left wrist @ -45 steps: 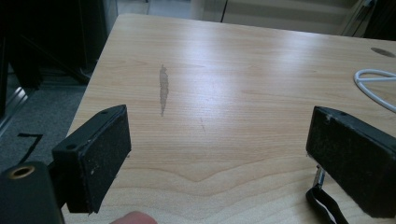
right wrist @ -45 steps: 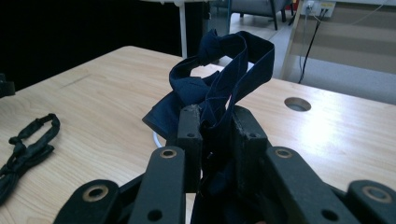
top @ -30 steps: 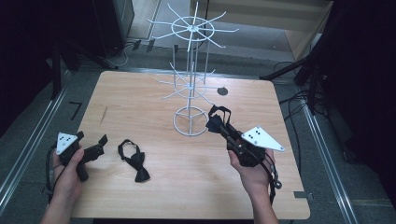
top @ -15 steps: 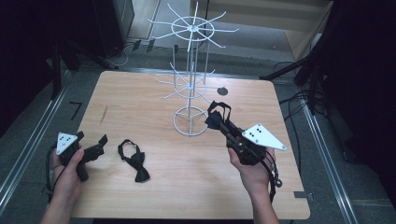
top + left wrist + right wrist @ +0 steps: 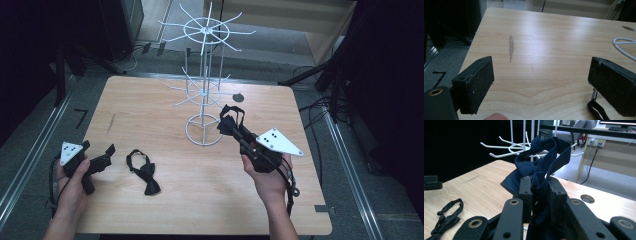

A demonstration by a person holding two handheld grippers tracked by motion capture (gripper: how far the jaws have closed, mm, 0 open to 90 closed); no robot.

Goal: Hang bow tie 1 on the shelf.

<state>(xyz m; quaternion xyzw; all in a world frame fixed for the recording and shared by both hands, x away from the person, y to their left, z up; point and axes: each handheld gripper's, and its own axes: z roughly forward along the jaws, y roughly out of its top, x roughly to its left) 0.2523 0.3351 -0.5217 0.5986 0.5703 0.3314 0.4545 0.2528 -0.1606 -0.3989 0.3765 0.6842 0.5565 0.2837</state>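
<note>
Beside the white rack, the right tool, pinching the navy bow tie, has edged closer for hanging; the left tool rests spread.

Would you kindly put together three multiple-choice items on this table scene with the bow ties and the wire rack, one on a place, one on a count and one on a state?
1. Where does the black bow tie lie?
A. on the table, between the two grippers
B. on a hook of the rack
C. on the floor

2. How many bow ties are there in the high view?
A. one
B. two
C. four

3. How do the jaws of the right gripper stand?
A. wide open, with nothing between them
B. closed on the navy bow tie
C. closed on a hook

Answers:
1 A, it lies flat on the table, right of the left gripper.
2 B, one lies on the wood and one is held near the white wire rack.
3 B, the navy fabric is pinched between the pads.
</note>
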